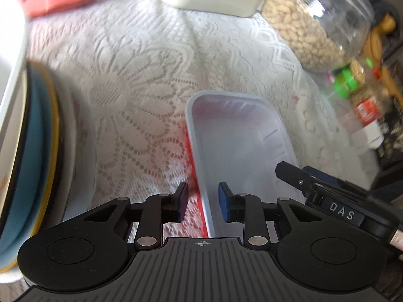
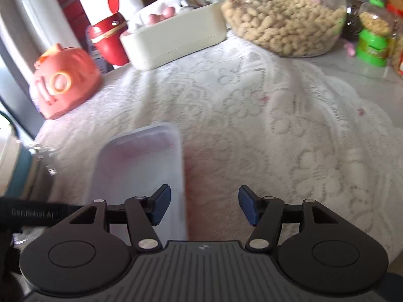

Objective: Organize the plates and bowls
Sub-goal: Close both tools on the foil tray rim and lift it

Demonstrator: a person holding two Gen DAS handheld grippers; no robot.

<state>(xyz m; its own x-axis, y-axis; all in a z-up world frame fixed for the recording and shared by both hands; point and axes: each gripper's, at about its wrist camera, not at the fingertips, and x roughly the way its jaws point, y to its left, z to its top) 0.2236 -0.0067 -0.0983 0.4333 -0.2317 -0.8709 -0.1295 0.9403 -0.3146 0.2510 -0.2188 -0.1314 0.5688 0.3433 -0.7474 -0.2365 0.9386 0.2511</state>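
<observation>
stack of plates [image 1: 37, 151] off to the left on the lace tablecloth [image 1: 141, 80], left gripper [image 1: 203, 202] open astride the white tray [image 1: 241, 136] rim, pads not pressing, right gripper [image 2: 204, 205] open over cloth, tray just left of it, peanut jar [image 2: 284, 17] far right

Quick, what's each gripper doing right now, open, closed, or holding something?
Left gripper: open, straddling the near rim of the white tray, pads not pressing it.
Right gripper: open, holding nothing; one finger is over the tray.

Lace cloth [image 2: 252, 105] over tabletop; peanut jar [image 2: 284, 25] upper right, orange pot [image 2: 65, 80] left, cream box [image 2: 173, 40] btwn.
</observation>
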